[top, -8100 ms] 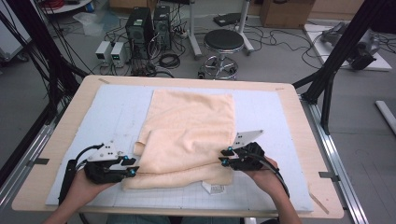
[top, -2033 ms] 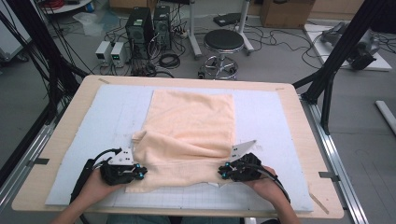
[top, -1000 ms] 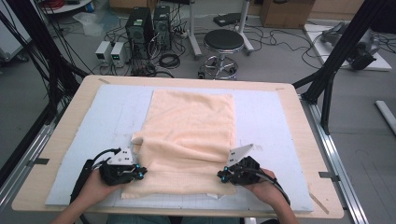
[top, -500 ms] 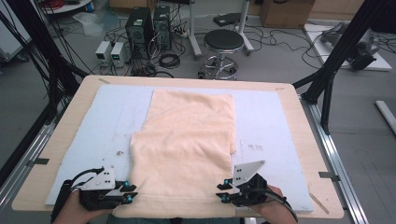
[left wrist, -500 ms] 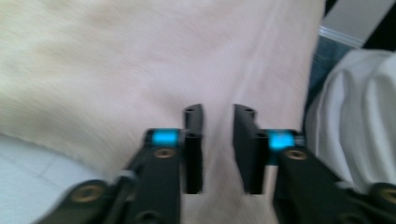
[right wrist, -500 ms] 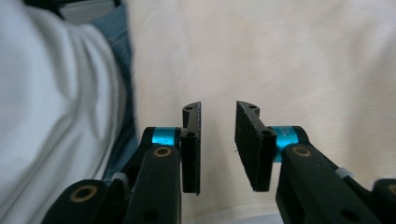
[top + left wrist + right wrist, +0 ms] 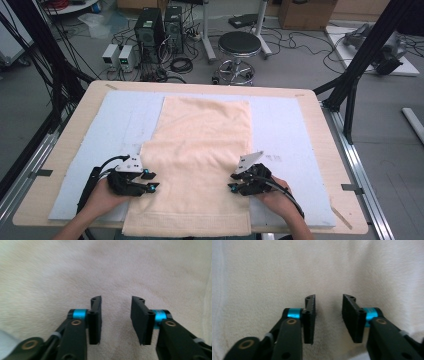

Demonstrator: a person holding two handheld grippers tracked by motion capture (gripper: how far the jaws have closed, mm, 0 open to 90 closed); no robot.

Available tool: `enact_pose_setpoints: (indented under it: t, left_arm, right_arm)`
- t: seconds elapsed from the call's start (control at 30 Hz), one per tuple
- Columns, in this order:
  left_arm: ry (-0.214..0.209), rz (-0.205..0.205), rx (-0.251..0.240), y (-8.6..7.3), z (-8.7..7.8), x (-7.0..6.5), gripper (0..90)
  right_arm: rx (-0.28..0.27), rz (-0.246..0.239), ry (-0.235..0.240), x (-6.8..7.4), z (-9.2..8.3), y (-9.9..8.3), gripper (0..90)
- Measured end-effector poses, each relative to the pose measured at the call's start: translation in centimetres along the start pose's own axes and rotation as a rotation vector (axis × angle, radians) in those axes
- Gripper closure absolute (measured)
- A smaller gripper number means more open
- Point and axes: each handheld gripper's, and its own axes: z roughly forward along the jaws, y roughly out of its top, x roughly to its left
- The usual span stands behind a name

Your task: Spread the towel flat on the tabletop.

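A pale peach terry towel [image 7: 200,160] lies spread flat and lengthwise down the middle of the light blue-grey mat [image 7: 290,130] that covers the wooden table [image 7: 320,120]; its far edge stops short of the mat's far edge, and its near hem reaches the near edge of the table, past the mat's near border. The left gripper [image 7: 149,181], black with blue-ringed joints and held in the person's left hand [image 7: 102,197], sits at the towel's left edge, toward its near end, jaws pointing inward over the cloth. The right gripper [image 7: 234,182], held in the right hand [image 7: 272,197], sits opposite at the towel's right edge, also pointing inward. Both pairs of jaws have just been opening and now stand partly apart with nothing pinched between them: in the left gripper view the gap of the left gripper [image 7: 116,320] shows only the towel's nap [image 7: 112,270] lying below, and in the right gripper view the gap of the right gripper [image 7: 328,320] shows the same bare cloth [image 7: 324,267].
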Motion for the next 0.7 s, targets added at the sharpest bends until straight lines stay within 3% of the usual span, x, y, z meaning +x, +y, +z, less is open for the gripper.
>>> enact_pose_setpoints:
  t: [0.1, 0.2, 0.33, 0.53, 0.63, 0.7]
  left_arm:
    - [-0.004, -0.005, -0.015, -0.3, 0.3, -0.2, 73.9]
    - [-0.008, 0.016, -0.002, -0.3, 0.0, -0.5, 85.9]
    - [-0.023, 0.037, -0.010, -0.4, -0.5, -1.6, 86.7]
    - [-0.112, 0.063, 0.000, -1.1, -1.6, -3.9, 86.5]
    - [-0.155, 0.088, -0.017, -1.2, -2.3, -4.6, 84.4]
    - [-0.114, 0.082, -0.039, -0.8, -2.5, -4.3, 72.3]
  right_arm:
    - [-0.025, 0.018, 0.025, -0.1, -0.1, -0.3, 82.7]
    - [-0.023, -0.009, 0.045, 0.3, -0.4, -0.3, 86.6]
    - [-0.043, -0.018, 0.068, 1.3, -1.3, -0.6, 86.7]
    - [-0.068, -0.025, 0.124, 4.0, -2.9, -1.7, 85.4]
    - [-0.082, -0.039, 0.153, 4.7, -3.7, -1.7, 73.8]
    - [-0.090, -0.028, 0.115, 4.4, -4.4, -1.4, 67.4]
